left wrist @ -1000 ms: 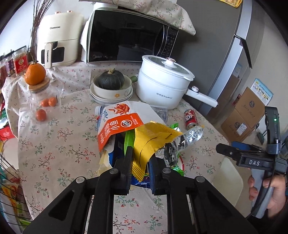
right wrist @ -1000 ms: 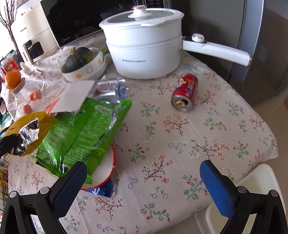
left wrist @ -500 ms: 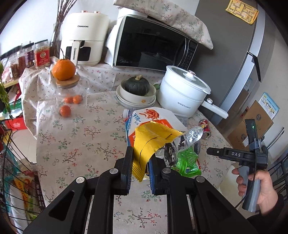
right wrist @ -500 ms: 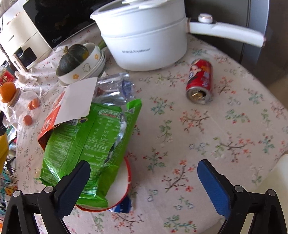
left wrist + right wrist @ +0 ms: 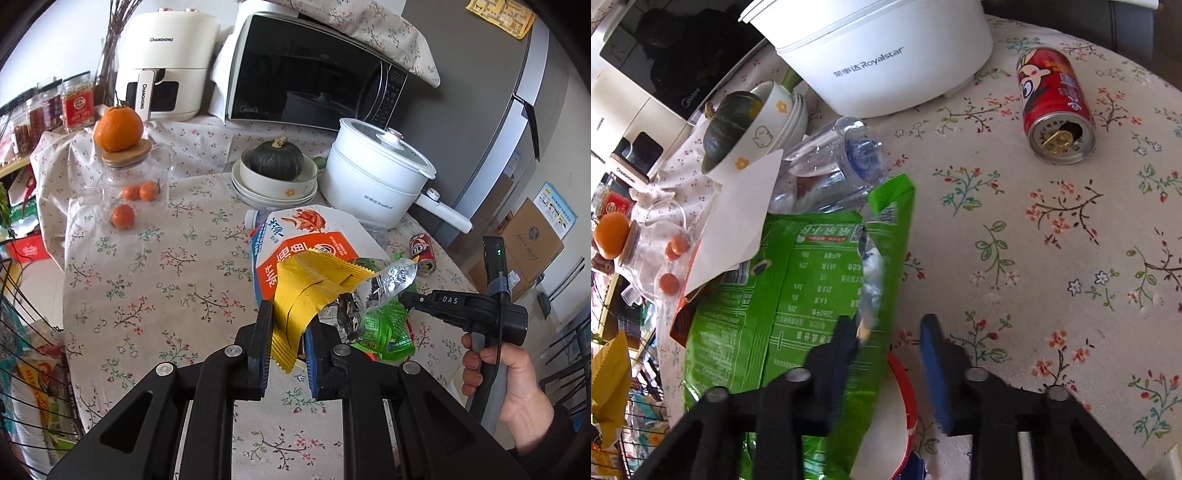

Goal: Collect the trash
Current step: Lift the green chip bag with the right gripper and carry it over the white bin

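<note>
The left gripper (image 5: 287, 338) pinches one yellow wrapper (image 5: 310, 288) above the table. The right gripper (image 5: 890, 334), jaws partly apart, straddles the edge of one green bag (image 5: 798, 295). One red can (image 5: 1054, 107) lies at 1 o'clock, one clear bottle (image 5: 831, 162) at 11.

Bright, even daylight; strong fisheye bending and dark corners; the right wrist view is motion-blurred.

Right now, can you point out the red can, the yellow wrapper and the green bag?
red can (image 5: 1054, 96), right wrist view, on its printed side.
yellow wrapper (image 5: 308, 291), left wrist view, on its folded middle.
green bag (image 5: 798, 295), right wrist view, on its printed back.
</note>
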`<action>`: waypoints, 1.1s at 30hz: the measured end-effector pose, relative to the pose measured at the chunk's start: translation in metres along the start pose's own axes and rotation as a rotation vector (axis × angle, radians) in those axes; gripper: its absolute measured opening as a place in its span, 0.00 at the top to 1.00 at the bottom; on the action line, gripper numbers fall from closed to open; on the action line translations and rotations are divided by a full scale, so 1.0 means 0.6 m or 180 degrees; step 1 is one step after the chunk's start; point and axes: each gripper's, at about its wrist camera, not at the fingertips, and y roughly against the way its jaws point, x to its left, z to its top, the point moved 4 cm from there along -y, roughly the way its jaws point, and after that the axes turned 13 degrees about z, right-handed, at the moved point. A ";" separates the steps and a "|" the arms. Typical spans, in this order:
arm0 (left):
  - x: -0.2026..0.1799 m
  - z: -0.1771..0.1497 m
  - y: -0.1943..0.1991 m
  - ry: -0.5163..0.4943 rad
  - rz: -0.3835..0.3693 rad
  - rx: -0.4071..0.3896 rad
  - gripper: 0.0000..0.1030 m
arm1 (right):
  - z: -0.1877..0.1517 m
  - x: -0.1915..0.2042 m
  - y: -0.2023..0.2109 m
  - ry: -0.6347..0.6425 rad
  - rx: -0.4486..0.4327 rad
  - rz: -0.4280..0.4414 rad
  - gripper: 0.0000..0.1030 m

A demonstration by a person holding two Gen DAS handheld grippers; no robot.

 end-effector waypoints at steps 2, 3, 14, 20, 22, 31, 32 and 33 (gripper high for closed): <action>-0.002 0.002 0.000 0.0000 -0.0008 -0.0007 0.84 | 0.001 0.006 0.008 0.0008 -0.0037 0.0033 0.91; -0.003 0.003 0.002 -0.0001 -0.0014 -0.0017 0.84 | 0.004 0.011 0.017 0.0025 -0.0079 0.0078 0.94; -0.037 -0.007 0.028 -0.0210 -0.0069 -0.0147 0.84 | 0.011 0.069 0.168 0.0271 -0.0612 0.0521 0.96; -0.072 -0.013 0.043 -0.0364 -0.0186 -0.0195 0.84 | 0.002 0.070 0.248 0.0415 -0.0847 0.0479 0.96; -0.090 -0.017 0.050 -0.0433 -0.0238 -0.0216 0.84 | -0.005 0.064 0.277 0.0471 -0.0900 0.0408 0.96; -0.194 -0.049 0.057 -0.0798 -0.0413 -0.0204 0.84 | -0.039 0.010 0.377 0.0736 -0.1012 -0.0075 0.96; -0.206 -0.053 0.057 -0.0837 -0.0433 -0.0201 0.84 | -0.042 0.000 0.388 0.0714 -0.1032 -0.0112 0.96; -0.221 -0.058 0.057 -0.0878 -0.0452 -0.0203 0.84 | -0.044 -0.011 0.399 0.0693 -0.1060 -0.0150 0.96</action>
